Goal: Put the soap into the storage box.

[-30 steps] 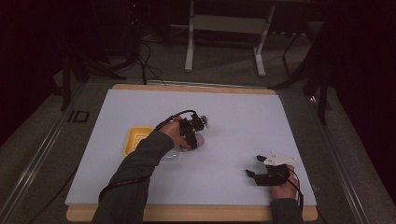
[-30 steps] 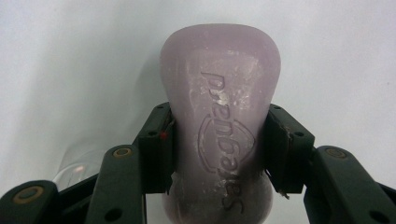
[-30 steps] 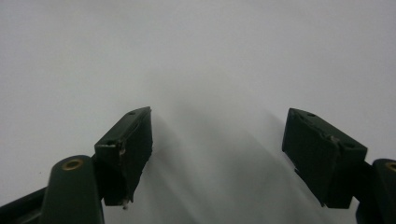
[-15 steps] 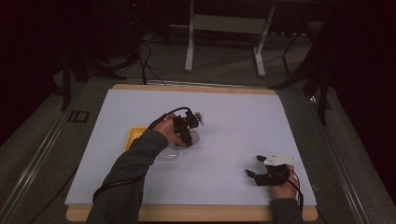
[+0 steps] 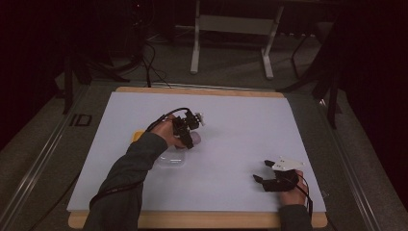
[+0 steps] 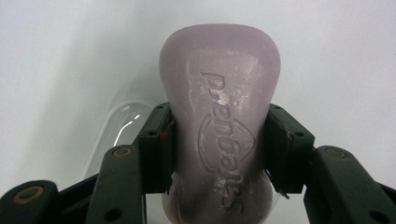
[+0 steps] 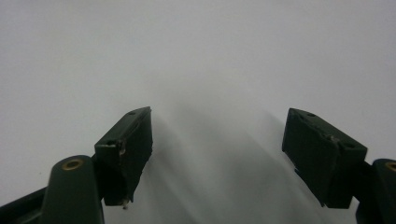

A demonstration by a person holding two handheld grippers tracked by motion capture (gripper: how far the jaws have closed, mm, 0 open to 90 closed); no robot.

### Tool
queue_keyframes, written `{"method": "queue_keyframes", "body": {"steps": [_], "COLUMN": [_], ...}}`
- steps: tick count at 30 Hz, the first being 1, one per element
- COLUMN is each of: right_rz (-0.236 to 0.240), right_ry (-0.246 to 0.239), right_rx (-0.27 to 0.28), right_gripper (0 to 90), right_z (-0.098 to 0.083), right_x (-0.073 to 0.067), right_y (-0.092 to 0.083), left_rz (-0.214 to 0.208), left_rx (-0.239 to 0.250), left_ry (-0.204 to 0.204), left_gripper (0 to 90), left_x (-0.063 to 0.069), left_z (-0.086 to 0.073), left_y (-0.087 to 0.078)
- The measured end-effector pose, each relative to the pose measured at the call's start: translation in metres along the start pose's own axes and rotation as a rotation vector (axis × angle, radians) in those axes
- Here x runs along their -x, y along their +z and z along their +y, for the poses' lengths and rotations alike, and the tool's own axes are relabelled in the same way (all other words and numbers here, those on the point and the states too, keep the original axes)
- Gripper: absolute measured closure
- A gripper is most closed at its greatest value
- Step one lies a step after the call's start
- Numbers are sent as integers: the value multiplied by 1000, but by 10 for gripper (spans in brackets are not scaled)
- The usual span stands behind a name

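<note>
While a lilac soap bar [image 6: 219, 121] is clamped at its waist between the jaws of the left gripper [image 6: 219, 144], it is held lifted above the white bench [image 5: 240, 120] near the centre of the high view, where the left gripper [image 5: 188, 131] is seen at the end of a dark sleeve [image 5: 126, 178]. Embossed lettering is seen on the bar's face in the left gripper view, and both black pads are pressed flat against its narrowed sides, so the grip is judged secure. A clear plastic container [image 5: 169, 160] is seen just below and to the left of the bar in the high view; its rounded wall [image 6: 116, 135] is glimpsed behind the jaws at the lower left of the left gripper view. A small yellow object [image 5: 138, 136] is partly hidden behind the sleeve, and what it is cannot be told. The right gripper [image 5: 262, 171] is rested at the lower right of the bench, well apart from the soap, with its jaws spread wide and nothing between them [image 7: 217, 154]. The step in hand is judged to be the carrying of the soap. For the next move, the bar would need to be brought over its resting place, perhaps the clear container, lowered level, and only then released.
</note>
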State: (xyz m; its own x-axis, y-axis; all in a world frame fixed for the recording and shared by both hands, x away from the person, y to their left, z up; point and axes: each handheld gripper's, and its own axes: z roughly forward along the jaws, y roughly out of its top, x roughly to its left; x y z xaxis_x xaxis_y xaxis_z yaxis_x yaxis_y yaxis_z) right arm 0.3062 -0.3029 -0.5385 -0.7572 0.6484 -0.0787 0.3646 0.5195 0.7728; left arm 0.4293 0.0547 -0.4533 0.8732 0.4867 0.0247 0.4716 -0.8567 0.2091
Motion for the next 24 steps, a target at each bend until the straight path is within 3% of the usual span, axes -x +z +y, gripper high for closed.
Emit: {"method": "queue_keyframes", "body": {"steps": [24], "right_rz": [-2], "right_ry": [0], "right_rx": [5], "right_gripper": [241], "right_z": [0], "right_x": [0], "right_y": [0], "left_rz": [19], "left_rx": [18], "left_ry": [-30], "left_gripper": [499], "left_x": [-8], "left_z": [-14], "left_y": [-15]}}
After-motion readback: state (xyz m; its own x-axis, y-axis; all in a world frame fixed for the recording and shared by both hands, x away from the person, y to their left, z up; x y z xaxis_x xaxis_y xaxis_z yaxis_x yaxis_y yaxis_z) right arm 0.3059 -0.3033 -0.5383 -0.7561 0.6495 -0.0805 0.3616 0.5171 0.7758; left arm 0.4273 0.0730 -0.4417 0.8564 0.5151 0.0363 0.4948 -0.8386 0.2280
